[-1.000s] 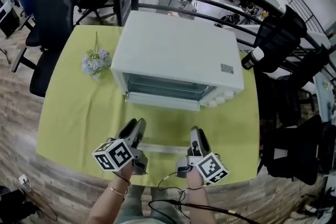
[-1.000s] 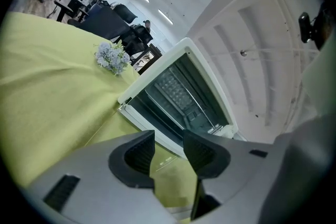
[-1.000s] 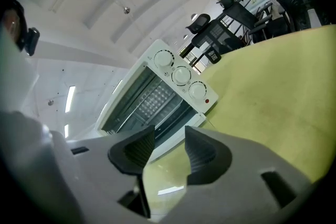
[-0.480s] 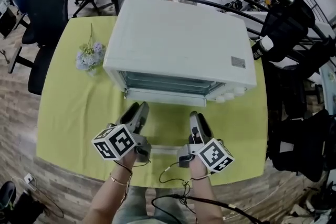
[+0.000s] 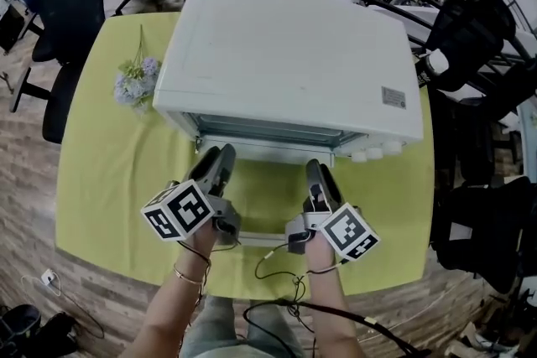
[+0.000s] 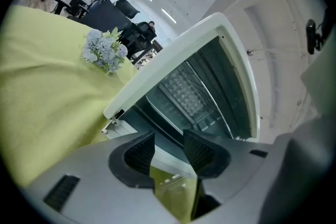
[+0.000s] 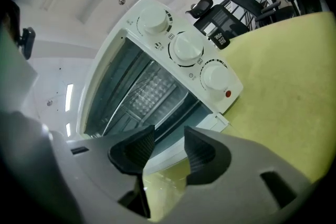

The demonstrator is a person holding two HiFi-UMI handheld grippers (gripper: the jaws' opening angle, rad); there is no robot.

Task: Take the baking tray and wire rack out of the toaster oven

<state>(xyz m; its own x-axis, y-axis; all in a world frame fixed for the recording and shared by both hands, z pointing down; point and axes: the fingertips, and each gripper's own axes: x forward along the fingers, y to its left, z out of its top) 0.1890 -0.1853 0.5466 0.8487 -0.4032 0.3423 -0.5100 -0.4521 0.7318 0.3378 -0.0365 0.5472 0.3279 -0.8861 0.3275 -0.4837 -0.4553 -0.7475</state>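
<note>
- Two grey hand-held grippers with marker cubes hover side by side just in front of the white box-shaped toaster oven [image 5: 289, 54]: the left hand-held gripper [image 5: 220, 157] and the right hand-held gripper [image 5: 314, 172]
- Both have their jaws apart, with nothing between them
- Thin metal wire rack [image 7: 121, 93] sits inside the oven behind its glass front [image 5: 277, 131]; the baking tray cannot be made out there
- Oven stands on the yellow-green cloth-covered surface [image 5: 109, 180], with a small bunch of pale lilac flowers [image 5: 132, 84] to its left
</note>
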